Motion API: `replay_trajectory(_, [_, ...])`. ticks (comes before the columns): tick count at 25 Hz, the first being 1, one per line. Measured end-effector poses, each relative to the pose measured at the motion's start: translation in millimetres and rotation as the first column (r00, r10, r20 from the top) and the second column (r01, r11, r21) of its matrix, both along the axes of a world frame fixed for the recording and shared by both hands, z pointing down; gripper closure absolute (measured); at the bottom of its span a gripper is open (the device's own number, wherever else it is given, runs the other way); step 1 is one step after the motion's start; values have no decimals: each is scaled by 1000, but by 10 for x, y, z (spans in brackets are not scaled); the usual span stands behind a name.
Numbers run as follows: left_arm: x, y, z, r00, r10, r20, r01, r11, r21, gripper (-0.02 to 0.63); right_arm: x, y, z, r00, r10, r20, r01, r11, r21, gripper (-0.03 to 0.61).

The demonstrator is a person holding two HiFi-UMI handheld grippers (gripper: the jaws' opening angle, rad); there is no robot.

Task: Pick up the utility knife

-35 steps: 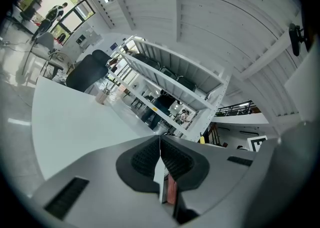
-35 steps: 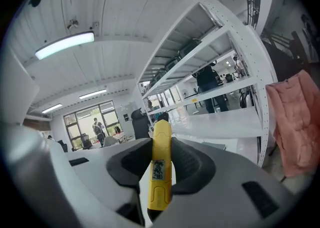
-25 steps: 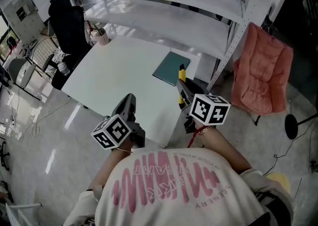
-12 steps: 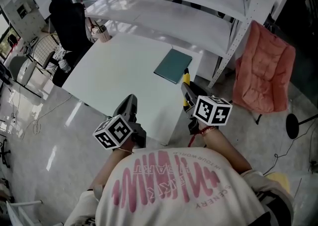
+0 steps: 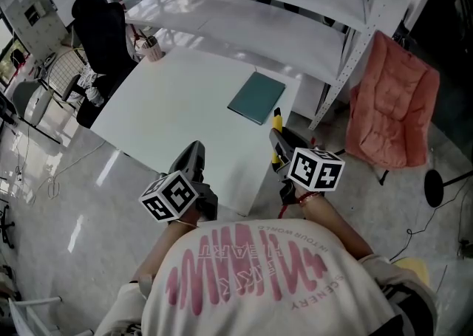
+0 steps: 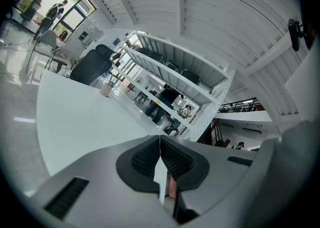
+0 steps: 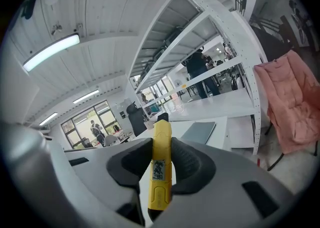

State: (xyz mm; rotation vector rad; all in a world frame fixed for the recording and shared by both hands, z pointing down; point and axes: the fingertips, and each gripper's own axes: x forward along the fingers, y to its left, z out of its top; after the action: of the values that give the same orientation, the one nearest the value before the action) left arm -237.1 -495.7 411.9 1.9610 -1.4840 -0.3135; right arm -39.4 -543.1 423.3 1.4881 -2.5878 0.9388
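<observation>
A yellow utility knife with a black tip stands clamped between the dark pads of my right gripper, which is shut on it. In the head view the knife sticks out ahead of the right gripper, beside the white table's right edge and off its surface. My left gripper hangs over the table's near edge. Its pads meet at the tips with nothing between them.
A teal notebook lies on the white table near its far right corner. White shelving stands behind the table. A pink folding chair is to the right. A dark office chair stands at the table's far left.
The right gripper with the knife has sunk slightly and drawn a little nearer to me. The left gripper has stayed in place.
</observation>
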Motion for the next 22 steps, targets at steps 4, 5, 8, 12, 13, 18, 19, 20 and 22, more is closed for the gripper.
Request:
replay_trajectory(4, [35,-17,41,1000,8,-4,-8,1000,-3,589,3,-8,9,1000,-4,20,4,1000,3,446])
replay_trajectory(5, [38,-23,42,1000,7,-2,-7,1000,-1,589,4,-10,12,1000,-4,21,4,1000,6,446])
replay_trajectory(8, [49,-38,64,1000,9,0,-9,1000,1,589,5,-20,29,1000,-6,13,5,1000,16,446])
replay_trajectory(12, [29,-36,61,1000,7,3,-7,1000,3,589,1,-24,33,1000,-3,4,3,1000,17,446])
replay_trajectory(13, [26,-33,64,1000,7,4,-7,1000,2,589,1,-24,34,1000,-2,2,2,1000,17,446])
replay_trajectory(18, [-6,-34,70,1000,1,16,-1,1000,3,589,-5,-43,66,1000,0,-2,0,1000,11,446])
replay_trajectory(19, [-5,-38,71,1000,1,16,-1,1000,3,589,-2,-48,68,1000,0,-3,0,1000,10,446])
replay_trajectory(20, [0,-46,70,1000,2,16,-3,1000,3,589,3,-56,67,1000,1,-3,-1,1000,11,446])
replay_trajectory(22, [18,-63,71,1000,7,12,-7,1000,2,589,14,-77,57,1000,1,-3,-1,1000,14,446])
